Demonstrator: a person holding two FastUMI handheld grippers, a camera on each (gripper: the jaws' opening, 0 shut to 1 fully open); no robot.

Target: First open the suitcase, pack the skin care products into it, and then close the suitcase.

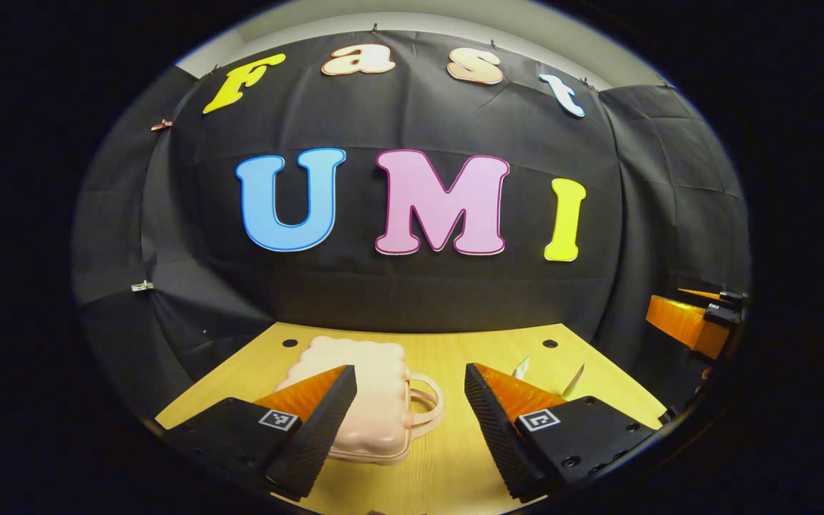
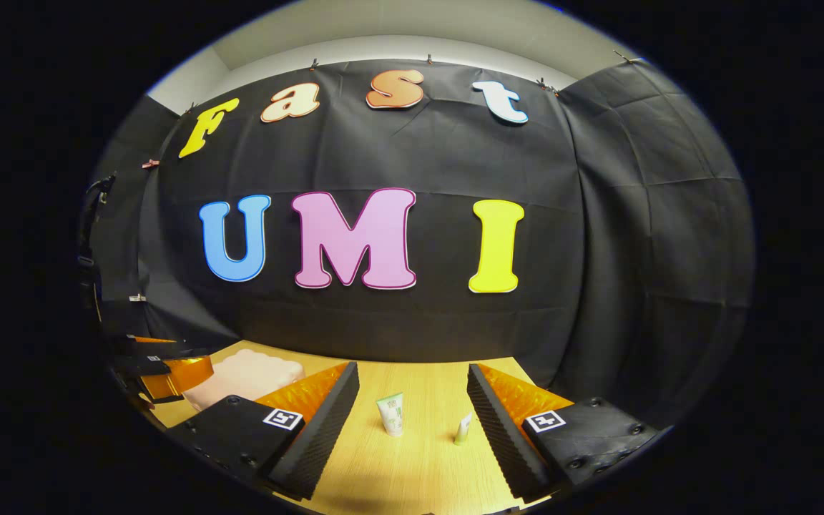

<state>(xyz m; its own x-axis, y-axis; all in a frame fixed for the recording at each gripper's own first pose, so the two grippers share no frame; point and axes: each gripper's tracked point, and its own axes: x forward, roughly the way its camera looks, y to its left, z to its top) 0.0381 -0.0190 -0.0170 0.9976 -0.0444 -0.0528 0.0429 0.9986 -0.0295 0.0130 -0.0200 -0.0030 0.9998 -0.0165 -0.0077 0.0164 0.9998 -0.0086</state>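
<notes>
Counter (image 1: 455, 458): light wood, runs back to the booth wall. The suitcase (image 1: 365, 397), a small pale pink case w/ scalloped outline, lies flat and shut toward the counter's left side, nearer the back edge than the front. Its carry handle (image 1: 428, 408) sticks out toward the counter's middle, so the long axis runs roughly front-to-back in the left gripper view.

Left gripper (image 1: 409, 415): fingers wide apart, holding nothing, hovering above the counter w/ the suitcase straight ahead and a bit below, its body partly behind the left finger and the handle in the gap. This hand is clearly nearer the case, so opening looks like its job; the lid seam can't be made out from here.

Right gripper (image 2: 412, 415): fingers also wide, empty. Between them on the counter's right half stand two skin care items: a white tube (image 2: 391, 413), upright on its cap, and a smaller tube (image 2: 463, 428) just right of it, apart from each other. Both are well apart from the suitcase, which shows at the left in the right gripper view.
</notes>
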